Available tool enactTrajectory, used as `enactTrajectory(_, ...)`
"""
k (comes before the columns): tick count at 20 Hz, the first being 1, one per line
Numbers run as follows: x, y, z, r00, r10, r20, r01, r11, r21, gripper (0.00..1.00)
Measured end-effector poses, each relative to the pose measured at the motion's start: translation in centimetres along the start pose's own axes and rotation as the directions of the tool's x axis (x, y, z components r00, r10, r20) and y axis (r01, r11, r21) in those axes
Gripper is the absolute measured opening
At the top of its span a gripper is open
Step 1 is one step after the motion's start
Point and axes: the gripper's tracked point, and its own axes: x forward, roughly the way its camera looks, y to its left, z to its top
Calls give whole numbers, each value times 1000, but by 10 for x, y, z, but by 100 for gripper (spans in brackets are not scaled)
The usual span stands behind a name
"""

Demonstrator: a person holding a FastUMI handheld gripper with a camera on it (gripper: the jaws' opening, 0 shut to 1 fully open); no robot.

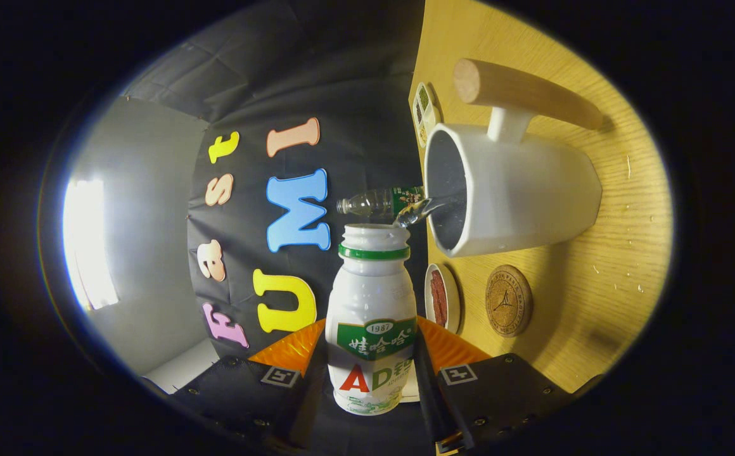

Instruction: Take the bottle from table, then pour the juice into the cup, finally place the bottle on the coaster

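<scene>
My gripper (370, 373) is shut on a small white bottle (371, 316) with a green neck ring and a green-and-red label, held between the fingers. The whole view is rolled sideways, so the wooden table (614, 253) stands like a wall beyond the bottle. A clear stream of liquid (415, 212) runs from the bottle's open mouth into the white cup (519, 190), whose wooden handle (526, 92) sticks out to one side. The round cork coaster (508, 300) lies on the table beside the cup, just beyond my fingers.
A small dish with reddish contents (441, 297) sits between the bottle and the coaster. A clear plastic bottle with a green label (377, 202) stands past the cup's rim. A small compartment tray (426, 114) lies near the table's far edge.
</scene>
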Motion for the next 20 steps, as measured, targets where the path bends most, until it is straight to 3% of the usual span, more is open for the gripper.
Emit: enactTrajectory(20,2,1,-1,999,46,8,-47,998,37,66)
